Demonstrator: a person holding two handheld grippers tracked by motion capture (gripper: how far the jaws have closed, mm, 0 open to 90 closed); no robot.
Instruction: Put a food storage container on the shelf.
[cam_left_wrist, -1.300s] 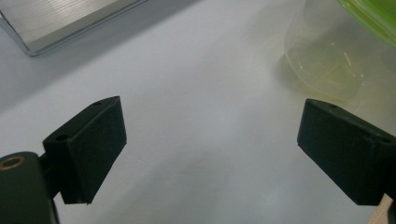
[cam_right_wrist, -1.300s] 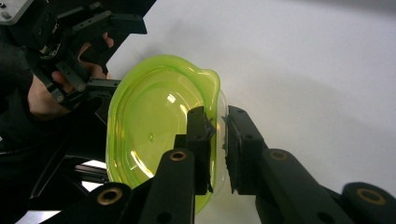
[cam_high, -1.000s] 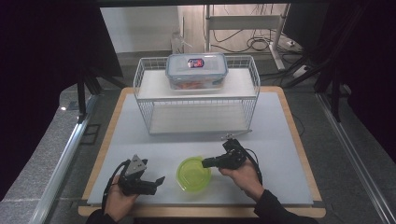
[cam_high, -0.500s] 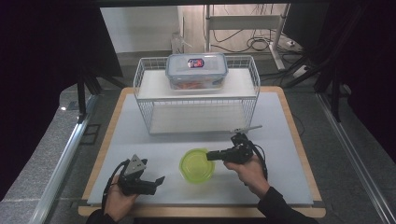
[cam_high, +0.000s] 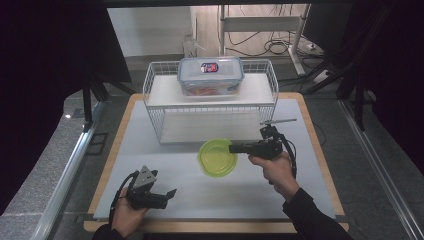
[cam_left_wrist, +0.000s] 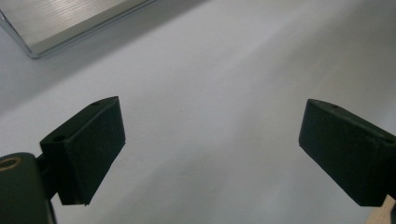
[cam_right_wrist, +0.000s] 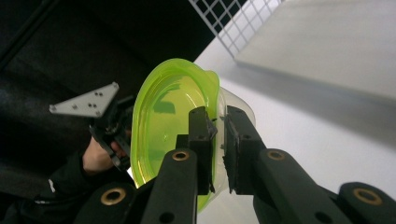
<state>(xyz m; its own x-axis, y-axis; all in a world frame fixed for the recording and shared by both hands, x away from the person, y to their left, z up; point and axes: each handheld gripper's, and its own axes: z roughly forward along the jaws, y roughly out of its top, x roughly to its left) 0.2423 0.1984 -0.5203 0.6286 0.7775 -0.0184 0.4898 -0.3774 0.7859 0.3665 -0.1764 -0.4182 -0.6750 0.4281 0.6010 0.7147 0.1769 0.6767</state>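
White table (cam_high: 210, 200), wire rack (cam_high: 210, 122) standing on it

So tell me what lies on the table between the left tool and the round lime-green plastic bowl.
Nothing: in the high view, only bare white tabletop separates the left tool from the round lime-green plastic bowl.

No readable text or labels.

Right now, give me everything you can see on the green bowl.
The green bowl is a shallow round dish of translucent lime-green plastic with a glossy inside, and it looks empty. The right gripper is shut on its rim, one jaw inside and one outside. In the high view it sits over the table, in front of the wire rack. In the right gripper view it appears on edge.
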